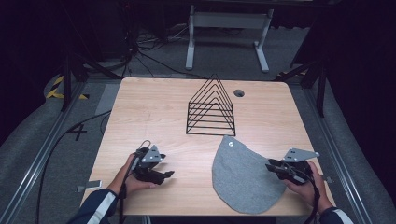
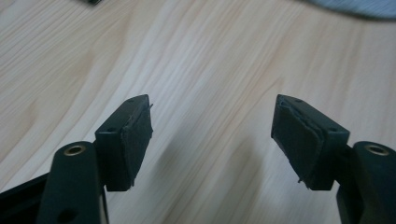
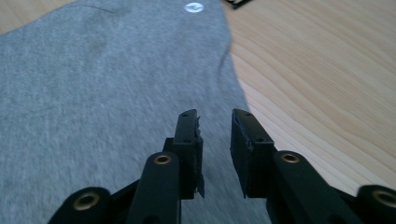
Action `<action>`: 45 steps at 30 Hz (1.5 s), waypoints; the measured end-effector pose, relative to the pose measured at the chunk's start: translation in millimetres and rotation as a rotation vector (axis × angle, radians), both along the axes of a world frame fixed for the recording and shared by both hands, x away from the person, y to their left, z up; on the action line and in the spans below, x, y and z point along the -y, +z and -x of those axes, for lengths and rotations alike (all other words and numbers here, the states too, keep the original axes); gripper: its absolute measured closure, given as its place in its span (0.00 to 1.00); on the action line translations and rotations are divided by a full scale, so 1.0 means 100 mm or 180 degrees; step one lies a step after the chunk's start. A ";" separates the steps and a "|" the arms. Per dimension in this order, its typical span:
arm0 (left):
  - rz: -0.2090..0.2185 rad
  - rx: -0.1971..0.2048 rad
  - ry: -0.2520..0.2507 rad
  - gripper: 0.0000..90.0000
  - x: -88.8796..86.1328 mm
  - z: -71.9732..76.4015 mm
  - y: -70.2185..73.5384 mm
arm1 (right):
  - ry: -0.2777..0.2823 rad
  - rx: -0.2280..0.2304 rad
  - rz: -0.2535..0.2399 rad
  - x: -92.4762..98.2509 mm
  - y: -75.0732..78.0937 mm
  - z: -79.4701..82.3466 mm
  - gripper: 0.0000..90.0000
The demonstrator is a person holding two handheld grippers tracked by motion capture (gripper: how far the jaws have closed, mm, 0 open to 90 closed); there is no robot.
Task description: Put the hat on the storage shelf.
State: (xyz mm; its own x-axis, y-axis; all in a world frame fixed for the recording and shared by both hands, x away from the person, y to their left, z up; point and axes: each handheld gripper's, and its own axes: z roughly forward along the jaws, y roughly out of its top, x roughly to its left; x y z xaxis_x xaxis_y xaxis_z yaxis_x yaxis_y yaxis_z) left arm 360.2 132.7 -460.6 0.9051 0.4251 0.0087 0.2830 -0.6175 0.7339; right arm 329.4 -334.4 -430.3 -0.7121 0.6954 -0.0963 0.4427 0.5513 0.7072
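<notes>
Left tool (image 1: 169, 175) agape, right tool (image 1: 268, 164) narrower

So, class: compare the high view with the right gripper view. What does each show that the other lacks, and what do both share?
High view alone: the black wire rack, the left gripper, and the person's hands. Right gripper view alone: a close look at the right gripper, its jaws slightly apart with nothing between them. Both: the grey cloth with its white button and the wooden table.
</notes>
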 end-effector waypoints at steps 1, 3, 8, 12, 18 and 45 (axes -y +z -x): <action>-0.0010 0.0015 -0.0070 0.34 0.10 0.01 0.01 | 0.0037 -0.0050 0.0012 -0.06 0.00 -0.04 0.84; -0.0007 0.0054 -0.0232 0.35 0.32 0.01 0.02 | 0.0102 -0.0083 0.0052 -0.17 -0.01 -0.11 0.85; 0.0091 0.0117 -0.0723 0.39 0.99 0.11 0.09 | 0.0217 -0.0101 0.0192 -0.38 -0.08 -0.28 0.87; 0.0043 0.0119 -0.0940 0.42 1.36 0.20 0.08 | 0.0167 -0.0054 0.0197 -0.37 -0.09 -0.30 0.89; -0.0081 0.0059 -0.1259 0.49 1.81 0.31 -0.08 | 0.0023 -0.0008 0.0144 -0.23 -0.07 -0.33 0.92; -0.0328 -0.0028 -0.0380 0.51 0.59 -0.13 -0.03 | 0.0888 -0.0382 0.0347 -0.86 -0.18 -0.03 0.99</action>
